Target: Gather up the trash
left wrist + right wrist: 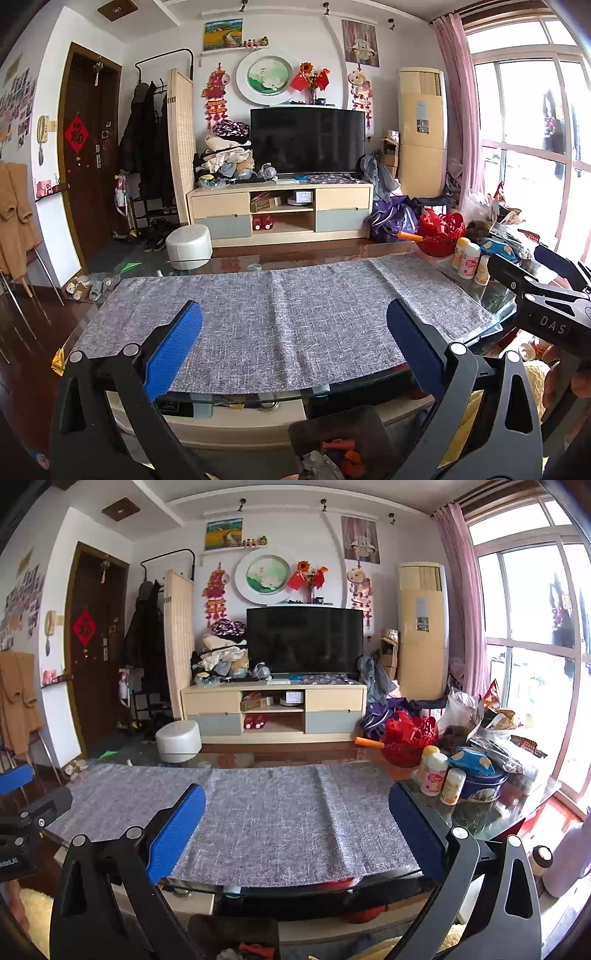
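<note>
Trash (338, 456), crumpled red-orange and grey scraps, lies in a dark bin (332, 424) on the floor just below the near edge of the glass table (258, 397); the right wrist view shows the same scraps (251, 950) at its bottom edge. Left hand-held gripper (293, 349): blue pads spread wide, nothing between them, held above the table's near edge. Right hand-held gripper (297, 830): likewise wide open and holding nothing, beside the left. Grey cloth (280, 317) covers the table top. Bottles (437, 777), a blue tin (480, 782) and a red basket (408, 740) crowd the table's right end. TV (308, 140) on a cabinet (280, 212) stands beyond.
</note>
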